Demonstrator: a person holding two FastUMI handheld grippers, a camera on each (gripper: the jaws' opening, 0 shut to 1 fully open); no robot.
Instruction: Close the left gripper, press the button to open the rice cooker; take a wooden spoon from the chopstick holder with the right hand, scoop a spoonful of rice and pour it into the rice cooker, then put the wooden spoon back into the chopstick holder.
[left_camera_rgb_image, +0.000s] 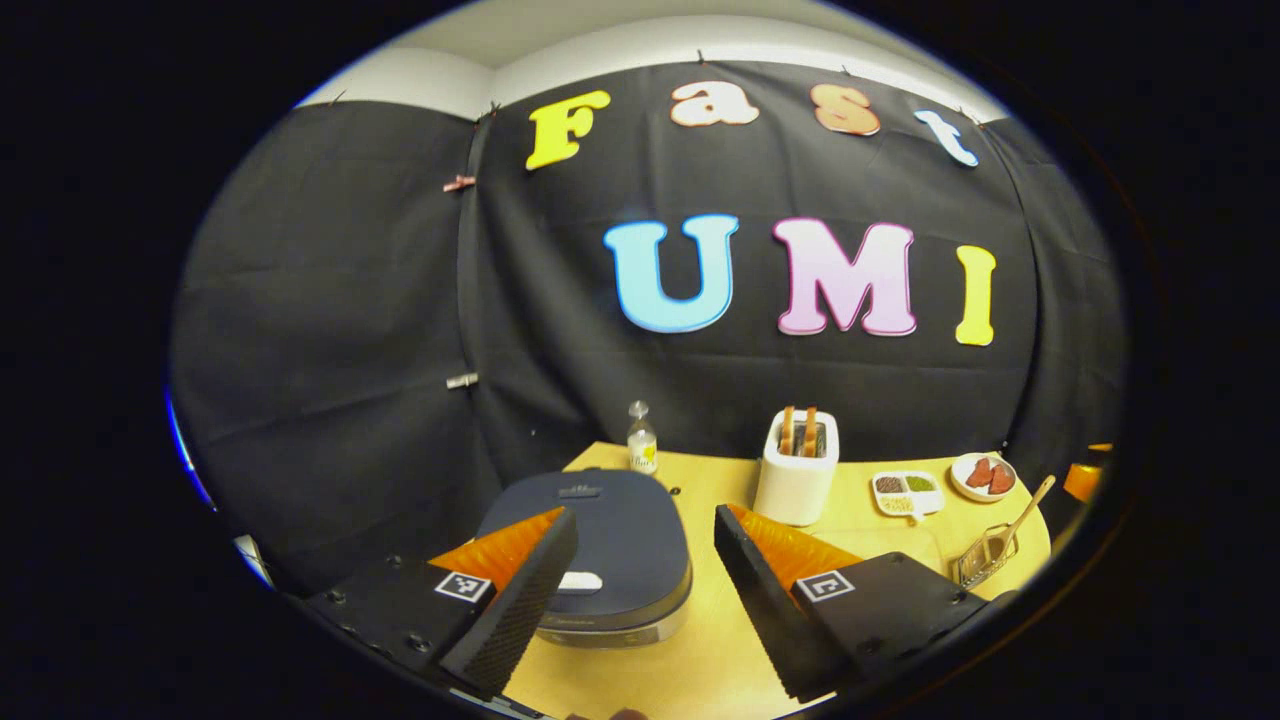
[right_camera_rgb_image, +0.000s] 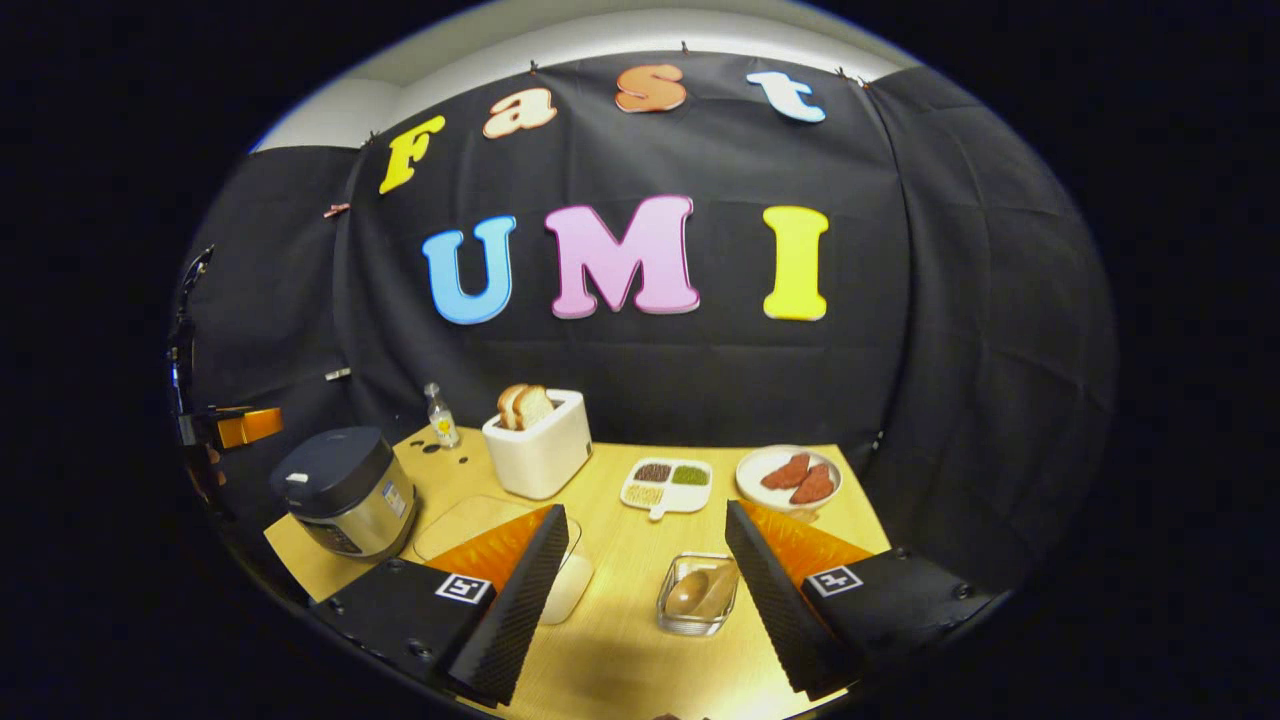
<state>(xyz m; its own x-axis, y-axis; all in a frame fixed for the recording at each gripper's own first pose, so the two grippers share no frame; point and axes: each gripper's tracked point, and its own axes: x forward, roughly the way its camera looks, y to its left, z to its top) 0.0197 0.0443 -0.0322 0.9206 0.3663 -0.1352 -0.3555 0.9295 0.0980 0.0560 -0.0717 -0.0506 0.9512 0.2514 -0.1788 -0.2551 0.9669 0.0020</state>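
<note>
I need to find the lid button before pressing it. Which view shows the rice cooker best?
The left gripper view: the rice cooker sits close, between the open fingers, seen from above with its closed lid and the pale button near the front edge. The right gripper view shows it farther off at the table's left, side-on.

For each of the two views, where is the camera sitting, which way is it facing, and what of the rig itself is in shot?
Left gripper view: rides on the left hand-held gripper, looking down and forward over the closed rice cooker toward the booth wall; its two fingers stand apart at the bottom.
Right gripper view: rides on the right hand-held gripper, facing the table's middle, above the glass holder with the wooden spoon; its fingers stand apart.
Shared: rice cooker, toaster, bottle, divided dish, plate.
</note>
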